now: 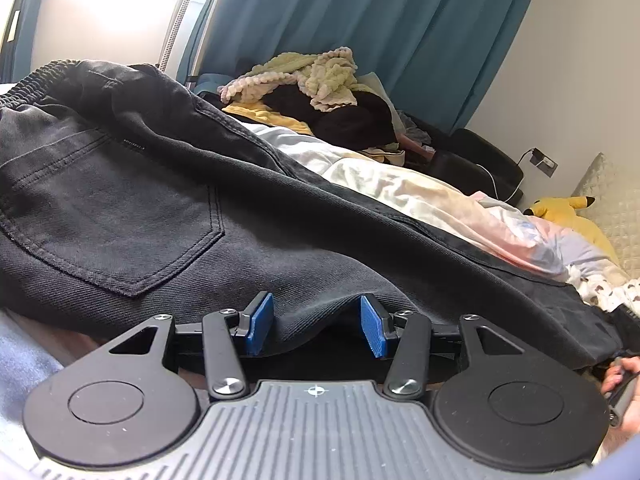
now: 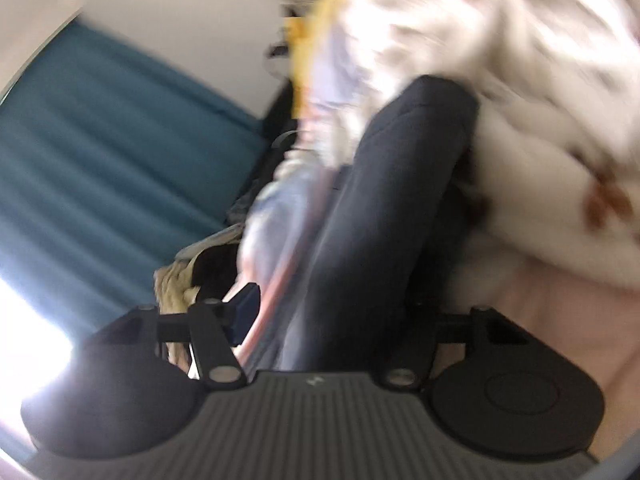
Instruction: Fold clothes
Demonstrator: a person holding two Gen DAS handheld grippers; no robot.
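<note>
Black denim trousers [image 1: 168,184] fill the near ground of the left wrist view, spread across the bed with the elastic waistband at ten o'clock and a back pocket facing up; one leg runs off toward four o'clock. A fold of that denim bulges between the blue pads [image 1: 262,322] of the left gripper [image 1: 316,326], which stand apart on either side of it. Whether they actually squeeze the cloth I cannot tell.

Seen from the blurred right wrist camera, a dark trouser leg [image 2: 384,208] runs from six o'clock up to twelve, passing through the right gripper [image 2: 320,320]. One blue pad [image 2: 245,312] shows at its nine o'clock side, apart from the cloth; the other pad is hidden behind the fabric, so its grip cannot be told.

No containers appear. The bed's pale, printed quilt [image 1: 420,196] lies beyond the trousers, from the centre out to three o'clock. A heap of clothes [image 1: 312,92], topped by a knobbly cream and green blanket, sits at twelve o'clock. Teal curtains [image 1: 380,20] hang behind it, with a bright window at eleven o'clock. A yellow plush toy [image 1: 560,210] lies at three o'clock, below a wall socket [image 1: 542,162] with a white cable. A hand [image 1: 622,384] shows at four o'clock.
</note>
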